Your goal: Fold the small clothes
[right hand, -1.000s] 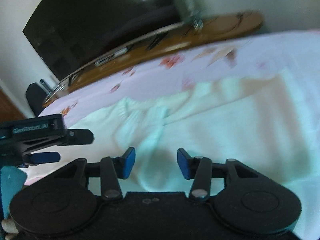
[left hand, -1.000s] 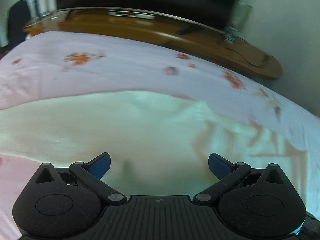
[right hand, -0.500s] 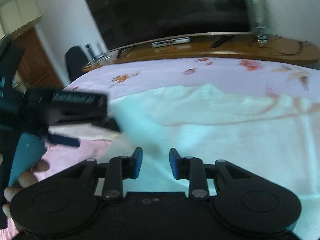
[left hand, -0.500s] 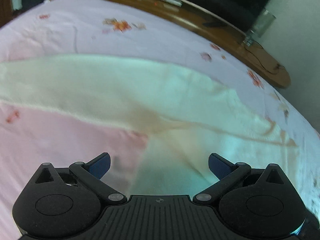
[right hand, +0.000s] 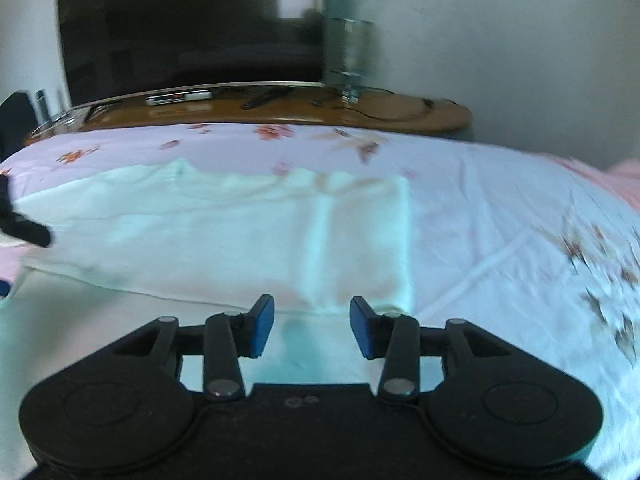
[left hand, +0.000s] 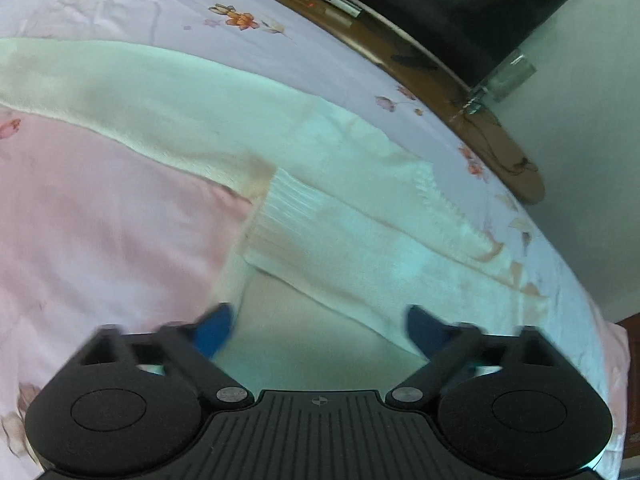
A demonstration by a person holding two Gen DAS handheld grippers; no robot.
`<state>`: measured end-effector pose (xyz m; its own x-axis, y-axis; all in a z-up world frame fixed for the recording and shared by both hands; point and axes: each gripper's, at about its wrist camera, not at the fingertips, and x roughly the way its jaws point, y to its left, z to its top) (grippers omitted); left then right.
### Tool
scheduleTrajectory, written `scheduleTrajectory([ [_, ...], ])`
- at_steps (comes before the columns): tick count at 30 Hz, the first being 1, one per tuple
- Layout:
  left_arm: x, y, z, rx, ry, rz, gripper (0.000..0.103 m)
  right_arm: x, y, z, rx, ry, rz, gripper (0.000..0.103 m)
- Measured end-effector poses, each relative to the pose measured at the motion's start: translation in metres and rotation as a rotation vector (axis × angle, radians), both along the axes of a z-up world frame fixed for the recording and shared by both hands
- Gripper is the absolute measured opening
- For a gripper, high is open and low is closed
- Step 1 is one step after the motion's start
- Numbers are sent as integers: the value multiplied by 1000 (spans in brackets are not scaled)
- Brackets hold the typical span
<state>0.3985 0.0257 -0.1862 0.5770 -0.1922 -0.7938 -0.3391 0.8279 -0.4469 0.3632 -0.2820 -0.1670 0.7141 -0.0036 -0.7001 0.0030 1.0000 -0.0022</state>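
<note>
I read soft, even daylight in both views, with no hard shadows. The cream knitted sweater [left hand: 360,240] takes a greenish-white, washed-out cast where it is brightest. Motion blur smears the left gripper [left hand: 316,326] fingertips and the pink floral bedsheet [right hand: 560,248] at right. Fisheye curvature bends the brown wooden cabinet top [right hand: 280,110]; corners vignette black. The dark television screen [right hand: 180,32] carries a pale window reflection.

Left gripper [left hand: 316,328] is held wide open, nothing clamped. Right gripper [right hand: 312,326] is held partly open, 2 blue pads [right hand: 262,324] apart.
</note>
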Motion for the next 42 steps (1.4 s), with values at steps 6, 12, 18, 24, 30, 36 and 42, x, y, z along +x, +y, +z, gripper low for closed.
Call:
scheduleTrajectory([
  [6,9,-1,-11,-51,-19,29,60,-5,-7,3,6,-6,-12,44],
  [12,15,11,-21,-136,-105,133,56,-7,-9,-1,-17,-5,-25,44],
  [18,21,16,-33,-135,-134,213,11,-7,-14,-8,-30,8,-47,46],
  [24,39,7,10,-66,-279,144,4,-7,-18,-12,-34,8,-59,46],
  [30,69,14,56,-12,-428,117,5,3,-14,-16,-54,-3,-66,45],
  [36,83,19,16,25,-296,101,4,31,-12,-17,-54,-45,-85,36],
  [42,73,15,-11,49,-233,88,5,36,-26,-12,-64,-99,-161,12],
])
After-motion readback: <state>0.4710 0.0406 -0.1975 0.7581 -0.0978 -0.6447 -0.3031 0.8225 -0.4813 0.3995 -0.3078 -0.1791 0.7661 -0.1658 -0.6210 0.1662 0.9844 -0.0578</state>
